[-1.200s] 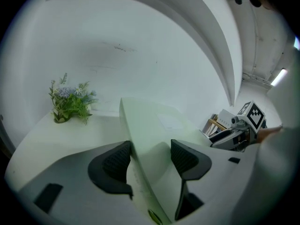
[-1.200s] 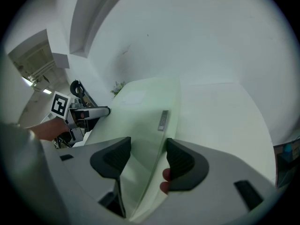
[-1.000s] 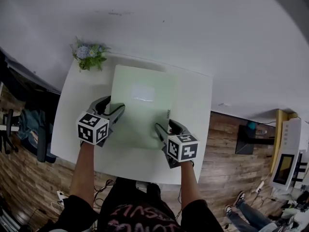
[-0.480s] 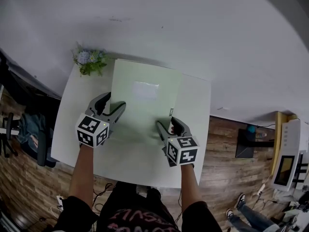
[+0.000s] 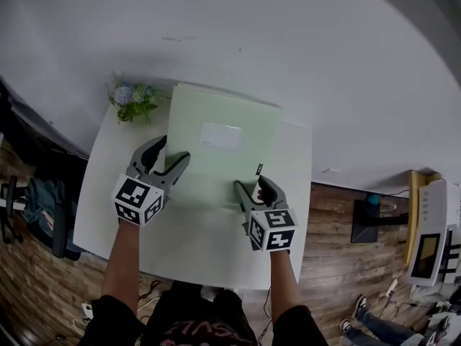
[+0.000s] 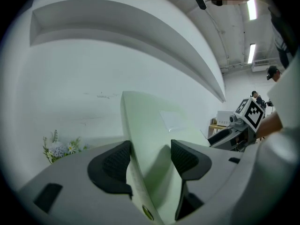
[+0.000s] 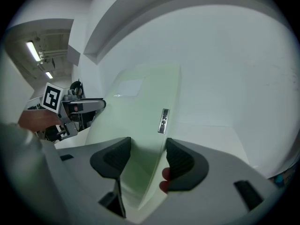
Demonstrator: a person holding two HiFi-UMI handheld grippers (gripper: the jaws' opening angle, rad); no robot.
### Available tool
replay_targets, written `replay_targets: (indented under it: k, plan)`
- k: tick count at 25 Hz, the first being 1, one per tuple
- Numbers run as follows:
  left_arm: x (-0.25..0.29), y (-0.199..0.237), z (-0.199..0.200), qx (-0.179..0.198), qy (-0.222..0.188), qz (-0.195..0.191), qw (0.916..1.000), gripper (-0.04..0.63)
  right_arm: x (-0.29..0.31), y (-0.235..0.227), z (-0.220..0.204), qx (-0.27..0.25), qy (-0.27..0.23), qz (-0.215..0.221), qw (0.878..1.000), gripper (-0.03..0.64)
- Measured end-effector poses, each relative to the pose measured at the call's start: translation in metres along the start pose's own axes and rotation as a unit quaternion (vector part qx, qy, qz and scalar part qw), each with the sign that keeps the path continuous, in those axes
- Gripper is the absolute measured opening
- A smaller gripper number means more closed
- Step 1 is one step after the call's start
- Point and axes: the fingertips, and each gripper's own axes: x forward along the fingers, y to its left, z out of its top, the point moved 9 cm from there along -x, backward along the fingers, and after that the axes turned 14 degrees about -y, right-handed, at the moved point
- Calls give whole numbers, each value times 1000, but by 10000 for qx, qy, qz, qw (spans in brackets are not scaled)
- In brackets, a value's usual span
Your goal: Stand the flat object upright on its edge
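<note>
Bright, even light; fisheye edges.
</note>
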Motion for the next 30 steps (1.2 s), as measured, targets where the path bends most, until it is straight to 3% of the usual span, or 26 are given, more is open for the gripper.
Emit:
replay_targets:
  k: [13, 19, 30]
  plan:
    - [-22, -19, 2, 500, -888, 116, 9947, 287, -14, 5, -5, -703, -804, -18, 9943, 246]
    - [-48, -39, -4, 626, -1101, 269, 9916, 287, -33, 13, -15, -931, -1119, 34, 9893, 245]
    - [-81, -65, 0, 853, -971, 345, 9910, 287, -59, 25, -25, -835, -1238, 92, 9887, 245]
